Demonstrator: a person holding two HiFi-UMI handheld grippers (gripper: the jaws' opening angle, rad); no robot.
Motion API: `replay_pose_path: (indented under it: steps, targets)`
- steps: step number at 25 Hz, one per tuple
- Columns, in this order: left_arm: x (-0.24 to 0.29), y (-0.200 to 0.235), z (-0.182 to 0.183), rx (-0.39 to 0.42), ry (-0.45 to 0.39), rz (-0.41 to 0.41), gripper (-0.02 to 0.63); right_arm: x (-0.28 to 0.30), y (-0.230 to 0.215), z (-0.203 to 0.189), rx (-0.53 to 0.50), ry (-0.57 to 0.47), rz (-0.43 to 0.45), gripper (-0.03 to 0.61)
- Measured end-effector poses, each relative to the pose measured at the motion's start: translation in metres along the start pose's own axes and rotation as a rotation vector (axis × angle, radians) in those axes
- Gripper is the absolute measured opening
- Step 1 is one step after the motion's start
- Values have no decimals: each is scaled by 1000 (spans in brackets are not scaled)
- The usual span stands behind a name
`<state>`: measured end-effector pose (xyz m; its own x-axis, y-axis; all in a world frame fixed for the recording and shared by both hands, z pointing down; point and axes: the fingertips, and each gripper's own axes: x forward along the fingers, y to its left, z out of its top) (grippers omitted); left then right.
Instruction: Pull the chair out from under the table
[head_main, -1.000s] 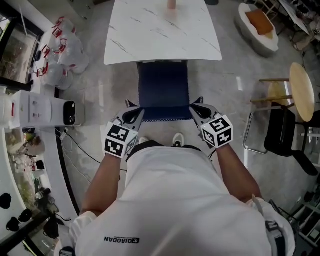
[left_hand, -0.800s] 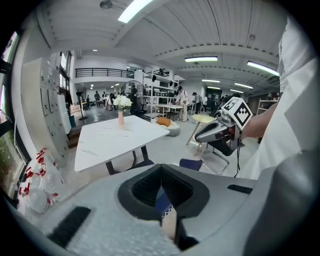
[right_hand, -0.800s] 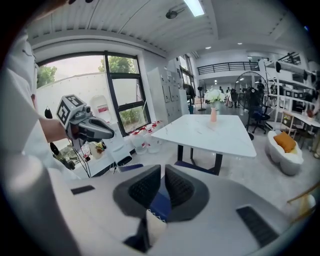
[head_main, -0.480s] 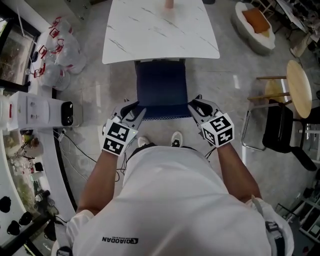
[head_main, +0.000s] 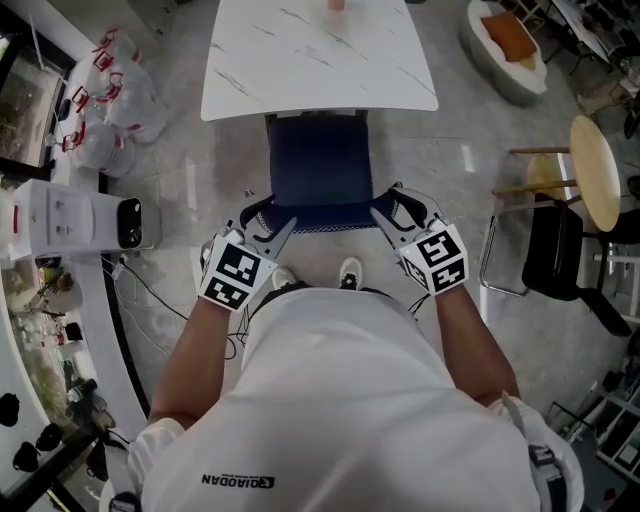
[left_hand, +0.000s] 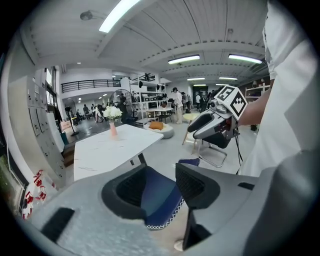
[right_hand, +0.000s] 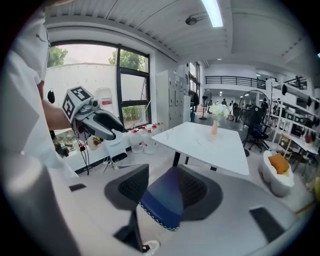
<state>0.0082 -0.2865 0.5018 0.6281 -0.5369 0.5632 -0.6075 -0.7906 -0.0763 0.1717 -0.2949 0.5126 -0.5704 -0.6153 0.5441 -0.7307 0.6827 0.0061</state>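
Observation:
The dark blue chair (head_main: 322, 170) stands with its seat mostly out from under the white marble table (head_main: 320, 60). Its near edge with white stitching faces me. My left gripper (head_main: 265, 222) is at the chair's near left corner and my right gripper (head_main: 395, 210) at the near right corner. Both pairs of jaws are opening. In the left gripper view the chair's corner (left_hand: 160, 205) lies between the spread jaws of the left gripper (left_hand: 160, 187) with a gap beside it. The right gripper view shows the same: the blue edge (right_hand: 162, 200) sits loosely between the right gripper's (right_hand: 165, 190) jaws.
A white appliance (head_main: 85, 215) with cables and several bagged jugs (head_main: 115, 100) stand at the left. At the right are a round wooden stool (head_main: 595, 170), a black chair (head_main: 560, 265) and a white pouffe (head_main: 510, 50). A pink vase (right_hand: 214, 127) stands on the table.
Both grippers were shut on the chair's near corners a second ago; their jaws have since spread apart. The hands stayed by the corners and the chair has not visibly moved.

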Motion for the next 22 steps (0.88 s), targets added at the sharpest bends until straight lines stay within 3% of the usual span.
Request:
replay_pose_path:
  steps: [11,16,19,22]
  targets:
    - [-2,4,-1,-1,12,6,193,2,1,-1,-8,9,3,183]
    - [1,0,-9,-24,30,-21,190,3,4,-10,-64,45,25,183]
    - [7,-12,-34,6,129,-67,189,4,15,-25,-186,139,68,186]
    - [16,-25,-68,138,277,-113,190,10,26,-53,-335,286,130,201]
